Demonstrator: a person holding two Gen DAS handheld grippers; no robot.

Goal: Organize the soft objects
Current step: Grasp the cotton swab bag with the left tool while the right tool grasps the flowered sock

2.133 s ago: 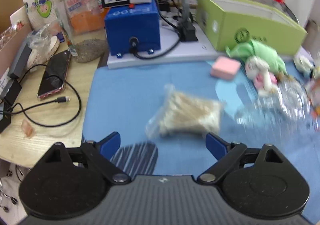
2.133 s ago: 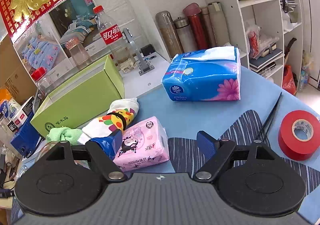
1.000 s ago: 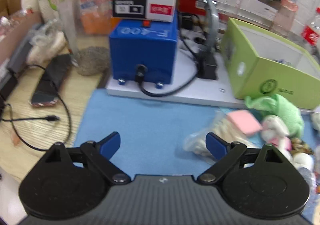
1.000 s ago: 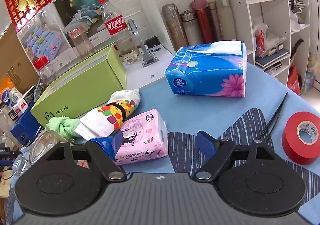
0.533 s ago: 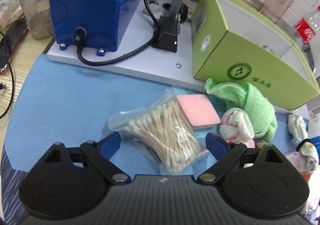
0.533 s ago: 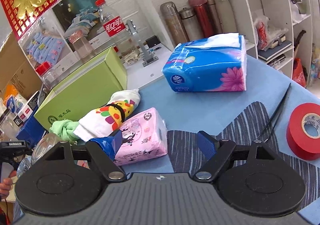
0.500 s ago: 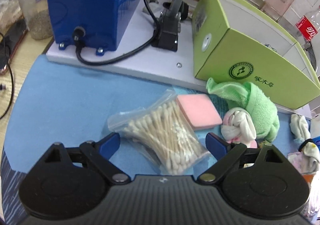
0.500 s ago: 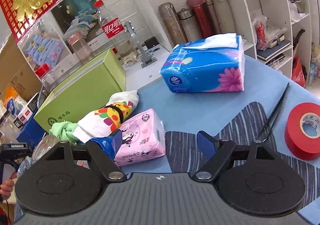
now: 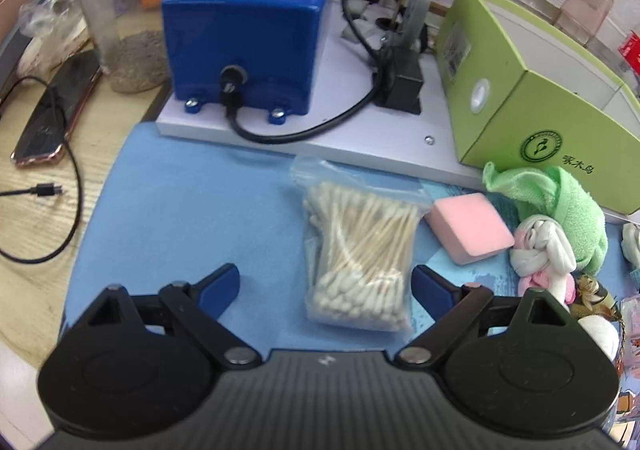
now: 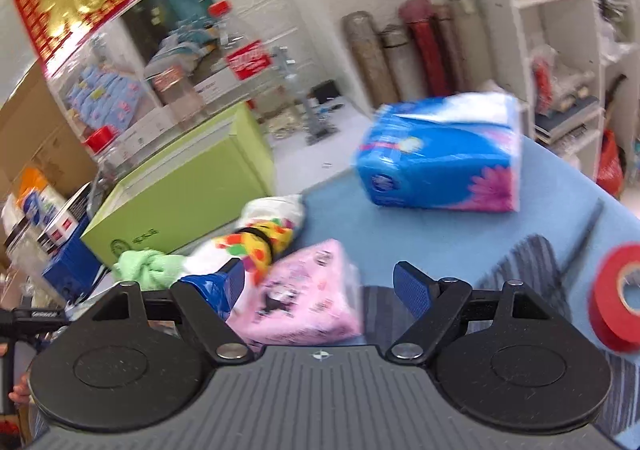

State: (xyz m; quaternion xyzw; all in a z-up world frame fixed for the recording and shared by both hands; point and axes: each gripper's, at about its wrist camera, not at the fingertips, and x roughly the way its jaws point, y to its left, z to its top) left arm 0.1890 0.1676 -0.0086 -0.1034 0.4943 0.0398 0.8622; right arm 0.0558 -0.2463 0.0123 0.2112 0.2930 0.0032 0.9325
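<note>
red tape (image 10: 619, 297) only in right view

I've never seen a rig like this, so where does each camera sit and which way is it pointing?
Left wrist: rides on the left gripper, looking down along its open jaws at a cotton swab bag.
Right wrist: rides on the right gripper, open, facing a pink tissue pack and shelves.
Shared: green box, green towel.

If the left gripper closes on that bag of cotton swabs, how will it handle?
The bag of cotton swabs looks light and loosely filled, so it will likely squash and sag. Its clear plastic may slip between the open left gripper fingers. The swabs could shift inside.
</note>
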